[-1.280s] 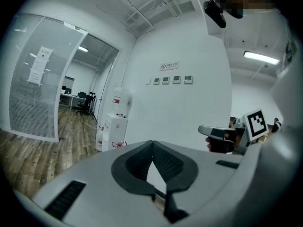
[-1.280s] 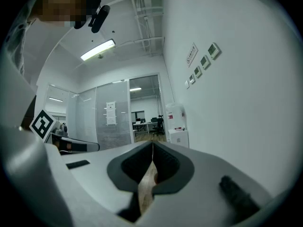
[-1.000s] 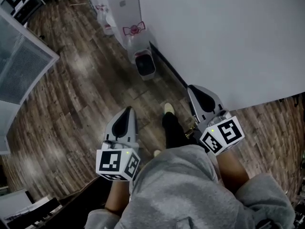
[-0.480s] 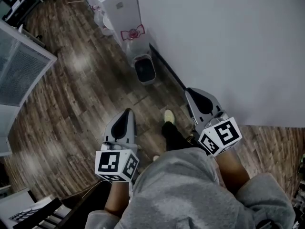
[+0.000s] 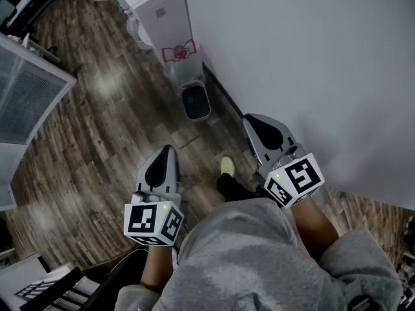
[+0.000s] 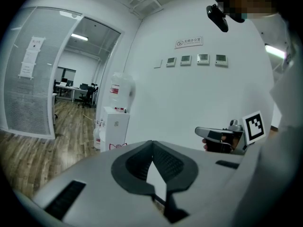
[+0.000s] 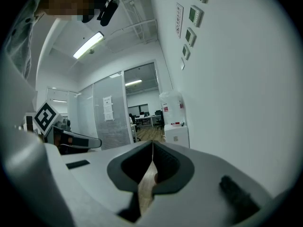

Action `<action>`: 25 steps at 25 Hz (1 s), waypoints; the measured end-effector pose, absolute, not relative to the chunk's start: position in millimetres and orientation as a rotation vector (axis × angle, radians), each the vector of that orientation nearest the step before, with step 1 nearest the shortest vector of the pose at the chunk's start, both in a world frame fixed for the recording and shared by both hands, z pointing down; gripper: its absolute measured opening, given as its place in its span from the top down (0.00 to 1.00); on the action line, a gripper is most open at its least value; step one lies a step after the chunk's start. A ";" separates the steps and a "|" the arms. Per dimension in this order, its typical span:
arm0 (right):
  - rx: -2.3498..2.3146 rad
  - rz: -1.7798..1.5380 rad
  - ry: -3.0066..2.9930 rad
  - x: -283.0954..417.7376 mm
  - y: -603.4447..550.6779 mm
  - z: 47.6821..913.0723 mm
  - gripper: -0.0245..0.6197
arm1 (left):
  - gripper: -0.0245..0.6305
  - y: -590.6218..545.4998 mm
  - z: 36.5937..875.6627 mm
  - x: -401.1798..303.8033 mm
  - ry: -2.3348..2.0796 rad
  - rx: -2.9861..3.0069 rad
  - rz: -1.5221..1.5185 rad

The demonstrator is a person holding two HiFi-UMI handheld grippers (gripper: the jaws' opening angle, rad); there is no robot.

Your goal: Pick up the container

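Both grippers (image 5: 166,150) (image 5: 251,119) keep fingers fully closed, empty.

head view: steeply down onto floor (image 5: 97,128) | gripper views: near-level, forward | all share water dispenser (image 5: 170,24)

The head view looks dim, with pale glare patches on the wooden floor (image 5: 107,83). A ceiling strip light (image 7: 89,45) glows brightly; both gripper views bulge fisheye, with black rims.
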State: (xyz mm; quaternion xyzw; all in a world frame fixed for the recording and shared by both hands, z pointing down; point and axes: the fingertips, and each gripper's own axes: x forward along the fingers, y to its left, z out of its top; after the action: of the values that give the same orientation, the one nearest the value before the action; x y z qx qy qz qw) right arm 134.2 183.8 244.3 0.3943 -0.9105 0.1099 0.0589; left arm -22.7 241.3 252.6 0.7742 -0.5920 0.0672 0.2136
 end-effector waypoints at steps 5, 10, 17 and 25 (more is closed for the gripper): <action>1.167 0.350 -2.761 138.7 158.7 246.7 0.92 | 0.94 214.9 252.8 -13.6 -1.646 2.139 0.188; 1.129 0.360 -2.782 138.4 140.0 250.2 0.92 | 0.94 195.8 256.4 -9.2 -1.661 2.119 0.203; 1.115 0.378 -2.819 144.1 116.7 251.0 0.92 | 0.94 173.4 256.8 2.8 -1.671 2.122 0.220; 1.124 0.396 -2.843 154.4 95.3 245.2 0.92 | 0.94 148.7 246.7 19.5 -1.664 2.155 0.228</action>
State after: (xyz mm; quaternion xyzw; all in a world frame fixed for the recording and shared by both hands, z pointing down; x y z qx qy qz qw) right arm 154.4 95.3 245.2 0.3646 -0.9218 0.1284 0.0294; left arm 19.5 148.7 246.7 0.7722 -0.5963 0.0818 0.2034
